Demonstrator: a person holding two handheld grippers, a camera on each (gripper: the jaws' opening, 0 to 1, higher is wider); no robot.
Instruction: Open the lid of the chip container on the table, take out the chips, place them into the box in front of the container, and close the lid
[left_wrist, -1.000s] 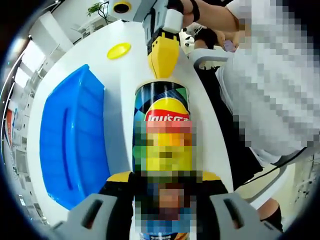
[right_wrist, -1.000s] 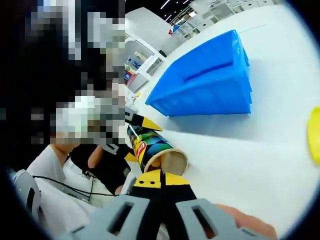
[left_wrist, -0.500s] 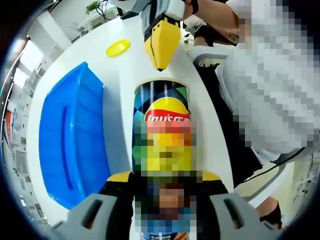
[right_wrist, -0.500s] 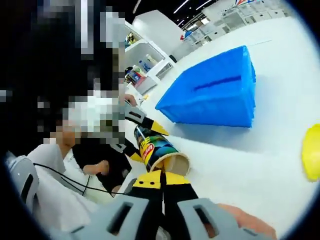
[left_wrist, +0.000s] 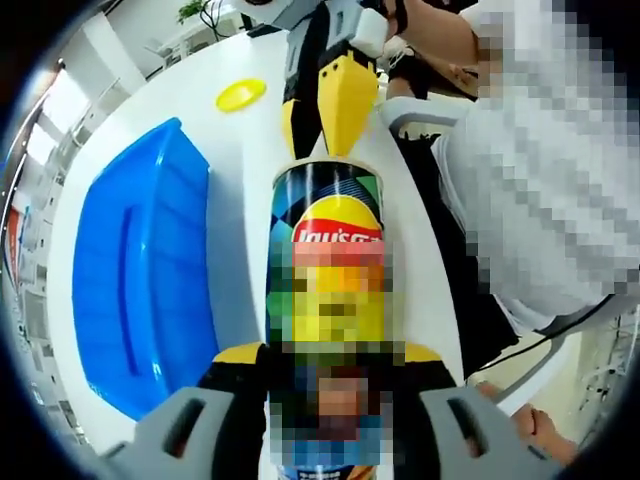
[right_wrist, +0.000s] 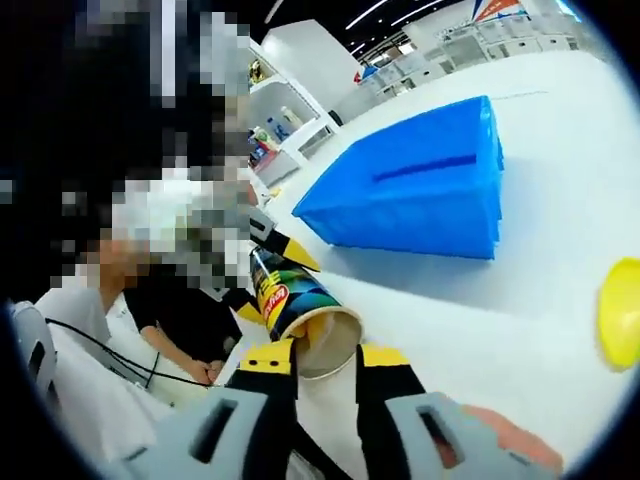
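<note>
The chip can lies along my left gripper, which is shut on its lower half. Its open mouth points away from me, low over the white table. My right gripper comes in from the far side, open, with its yellow fingers at the can's rim. In the right gripper view the can faces me, and my right gripper stands open with one jaw on each side of the mouth. The yellow lid lies loose on the table. The blue box sits to the can's left.
A person in a white top stands close along the table's right edge. The blue box and the lid lie beyond the can in the right gripper view. Shelves stand in the far background.
My right gripper's jaws were together and are now apart. They have moved up to the can's mouth. The left gripper still holds the can in the same way.
</note>
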